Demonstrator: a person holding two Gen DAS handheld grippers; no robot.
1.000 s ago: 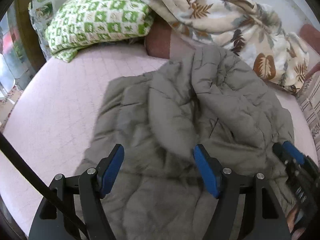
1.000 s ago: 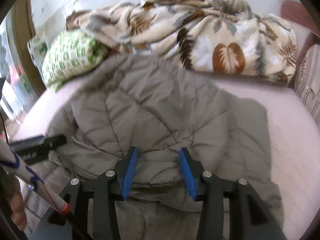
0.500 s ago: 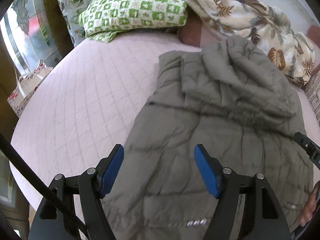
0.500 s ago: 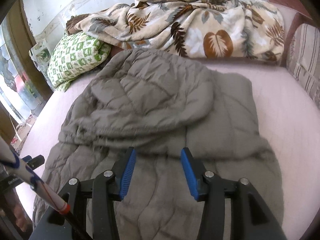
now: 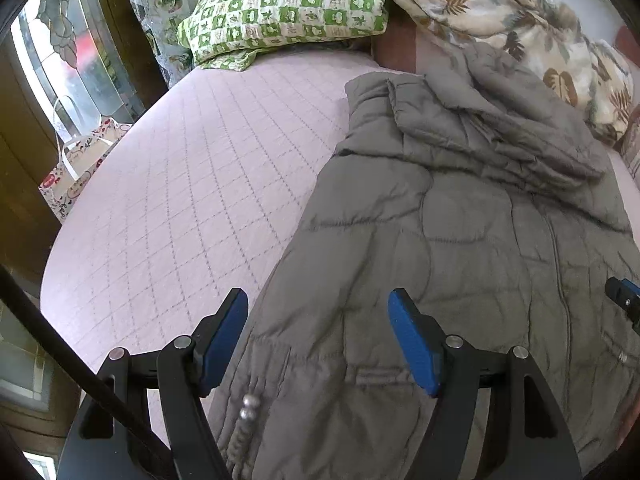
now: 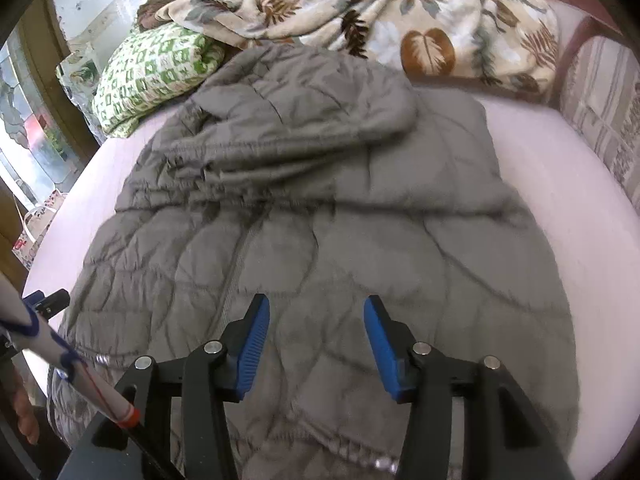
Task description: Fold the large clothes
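The grey quilted jacket (image 6: 320, 216) lies flat on the pink quilted bed (image 5: 180, 184). Its hood end is toward the far pillows and its hem is nearest both tools. The long axis of the garment runs directly away from the tools, roughly in line with their fingers.

The left tool (image 5: 318, 340) is open and holds nothing. It hangs over the near left edge of the jacket: one blue pad sits over bare bed cover, the other over fabric. The right tool (image 6: 316, 344) is also open and empty. It is positioned over the hem, right of the zip line, with fabric on both sides of it.

The left tool is the nearer one to a free side edge. The right tool is well inside the garment outline; the right edge lies farther out. A lengthwise fold probably calls for a grip at a hem corner or side edge, so the right tool likely needs to shift outward first.

A green checked pillow (image 5: 288, 12) and a leaf-print blanket (image 6: 392, 16) lie beyond the hood. A printed gift bag (image 5: 76, 172) stands beside the bed; its lettering is too small to read. No brand or label is legible on the jacket.
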